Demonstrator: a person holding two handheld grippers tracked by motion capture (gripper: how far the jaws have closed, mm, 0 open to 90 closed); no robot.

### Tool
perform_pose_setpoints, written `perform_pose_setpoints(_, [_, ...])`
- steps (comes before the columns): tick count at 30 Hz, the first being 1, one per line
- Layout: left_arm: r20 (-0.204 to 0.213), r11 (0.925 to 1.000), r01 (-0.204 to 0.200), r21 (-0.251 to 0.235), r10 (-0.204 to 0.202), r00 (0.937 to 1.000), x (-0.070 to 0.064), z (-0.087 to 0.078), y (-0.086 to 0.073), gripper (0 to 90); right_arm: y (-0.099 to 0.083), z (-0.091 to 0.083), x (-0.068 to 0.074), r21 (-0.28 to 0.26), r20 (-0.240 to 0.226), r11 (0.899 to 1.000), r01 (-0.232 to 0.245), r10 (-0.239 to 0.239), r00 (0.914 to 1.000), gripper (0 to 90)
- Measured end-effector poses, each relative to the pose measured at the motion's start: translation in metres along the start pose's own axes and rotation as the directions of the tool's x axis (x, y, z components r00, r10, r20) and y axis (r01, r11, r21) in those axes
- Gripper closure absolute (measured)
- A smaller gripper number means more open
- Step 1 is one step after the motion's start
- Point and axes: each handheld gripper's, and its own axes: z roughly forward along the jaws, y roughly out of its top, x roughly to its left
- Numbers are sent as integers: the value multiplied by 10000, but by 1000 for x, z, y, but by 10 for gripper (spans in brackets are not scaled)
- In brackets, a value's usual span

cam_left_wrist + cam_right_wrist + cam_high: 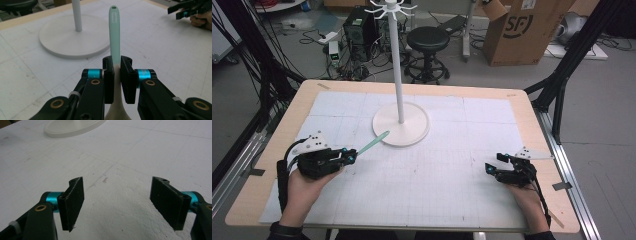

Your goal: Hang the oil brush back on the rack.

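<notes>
My left gripper (pixel 352 156) is shut on a utensil with a mint-green handle (pixel 373 142) that points up and right toward the white stand's round base (pixel 414 134). In the left gripper view the handle (pixel 115 32) rises between the jaws of the left gripper (pixel 117 75), with a small hole at its tip; below the jaws the utensil turns cream-white. The white stand's pole (pixel 396 65) rises from the base to a hooked top. My right gripper (pixel 490 166) rests low at the table's right, jaws wide apart; the right gripper (pixel 117 202) holds nothing over the white mat.
A white gridded mat (pixel 452 165) covers the wooden table (pixel 532 125). Behind the table stand a black stool (pixel 428 40), a cardboard box (pixel 524 30), a computer tower (pixel 359 32) and loose cables. Black frame legs flank both sides.
</notes>
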Motion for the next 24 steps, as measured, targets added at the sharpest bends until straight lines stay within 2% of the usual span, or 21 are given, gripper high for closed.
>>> perform_pose_setpoints(9, [-98,9976,145,-670,-152,9998,8,-17,34,822,0,0,0,8,6,10000,1,-1,10000,270])
perform_pose_setpoints(16, [-132,9928,196,-1185,-213,9997,13,-31,68,821,0,0,0,5,5,10000,-13,13,10000,270])
perform_pose_setpoints(24, [-267,9883,32,-1525,-73,9996,14,-43,104,822,0,0,0,18,7,10000,-1,1,10000,271])
